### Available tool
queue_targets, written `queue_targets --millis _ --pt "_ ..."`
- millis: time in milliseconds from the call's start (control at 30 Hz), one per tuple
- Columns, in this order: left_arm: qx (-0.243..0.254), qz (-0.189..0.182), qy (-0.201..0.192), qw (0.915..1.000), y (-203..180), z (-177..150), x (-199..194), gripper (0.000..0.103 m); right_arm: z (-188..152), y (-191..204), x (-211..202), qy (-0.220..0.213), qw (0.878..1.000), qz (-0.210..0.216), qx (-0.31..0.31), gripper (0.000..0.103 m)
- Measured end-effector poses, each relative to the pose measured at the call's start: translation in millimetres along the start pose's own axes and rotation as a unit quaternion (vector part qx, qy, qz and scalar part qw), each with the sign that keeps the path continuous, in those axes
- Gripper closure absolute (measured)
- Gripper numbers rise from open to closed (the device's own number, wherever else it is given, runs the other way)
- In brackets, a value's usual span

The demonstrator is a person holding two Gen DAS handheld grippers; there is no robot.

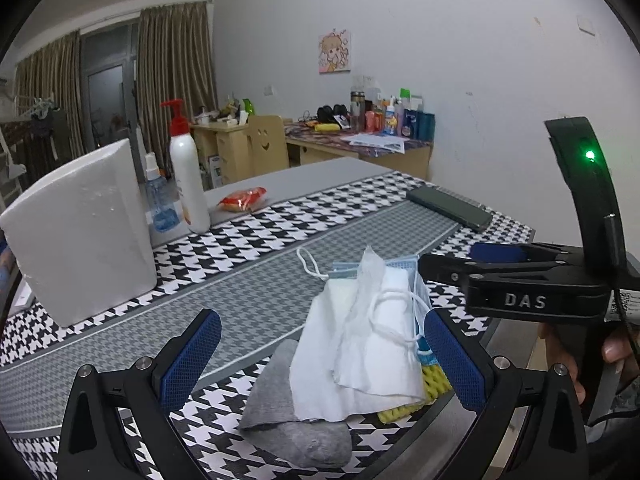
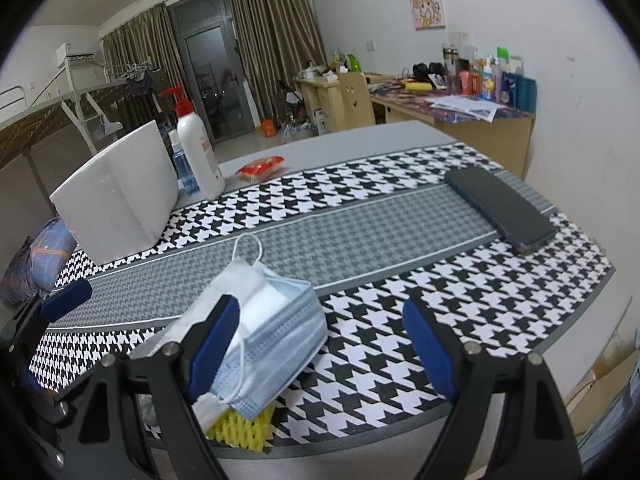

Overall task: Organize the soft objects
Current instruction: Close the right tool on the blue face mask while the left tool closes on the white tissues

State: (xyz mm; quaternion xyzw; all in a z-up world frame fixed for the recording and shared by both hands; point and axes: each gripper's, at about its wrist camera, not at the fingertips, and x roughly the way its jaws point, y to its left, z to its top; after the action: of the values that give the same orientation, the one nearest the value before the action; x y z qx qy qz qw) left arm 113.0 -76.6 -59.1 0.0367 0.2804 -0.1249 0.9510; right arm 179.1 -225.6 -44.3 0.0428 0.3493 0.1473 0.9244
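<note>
Overall, the work surface is a grey table (image 2: 360, 140) covered along its near side by a black-and-white houndstooth mat (image 2: 460, 280) with a finer grey band running down its middle. On the mat stand a white foam block (image 1: 80, 232), and behind it on the bare table a white pump bottle (image 1: 186, 176) with a red head and a small blue spray bottle (image 1: 158, 200); a red snack packet (image 1: 242, 199) lies just beyond them. A dark phone (image 2: 500, 208) lies flat at the far right of the mat. The room behind shows brown curtains (image 2: 272, 40), a glazed door, a cluttered wooden desk (image 2: 460, 116) and a cartoon picture (image 2: 427, 5) on the white wall.

The soft objects sit in one heap at the near edge of the mat — a grey sock (image 1: 292, 420) lowest, a yellow foam net (image 2: 244, 428) under the right end, white tissue (image 1: 360, 360) over both, and a blue face mask (image 2: 280, 332) on top. The mask's long axis runs from the near edge up and away across the mat, slightly to the right in the right wrist view; one white ear loop (image 2: 248, 248) trails out at its far end toward the grey band.

The left gripper (image 1: 320, 360) has its fingers spread, straddling the heap; whether the right pad touches the mask cannot be told. The right gripper (image 2: 324, 344) is also spread wide, the mask lying against its left pad (image 2: 212, 344) — nothing pinched.
</note>
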Motion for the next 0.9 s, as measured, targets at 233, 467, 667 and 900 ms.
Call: queue_targets --millis 233,467,667,900 --pt "0.011 -0.003 0.012 0.9999 -6 -2 7 0.001 -5 -10 21 0.04 0.999 0.011 0.02 0.038" --pt "0.015 0.003 0.023 0.9996 -7 -4 14 0.001 -10 -25 24 0.05 0.998 -0.004 0.039 0.044" --pt "0.016 0.006 0.028 0.9995 -7 -1 18 0.001 1 -23 18 0.039 0.997 0.036 0.053 0.044" --pt "0.014 -0.002 0.038 0.9992 -6 -3 23 0.001 3 -12 37 0.058 0.997 0.045 0.037 0.055"
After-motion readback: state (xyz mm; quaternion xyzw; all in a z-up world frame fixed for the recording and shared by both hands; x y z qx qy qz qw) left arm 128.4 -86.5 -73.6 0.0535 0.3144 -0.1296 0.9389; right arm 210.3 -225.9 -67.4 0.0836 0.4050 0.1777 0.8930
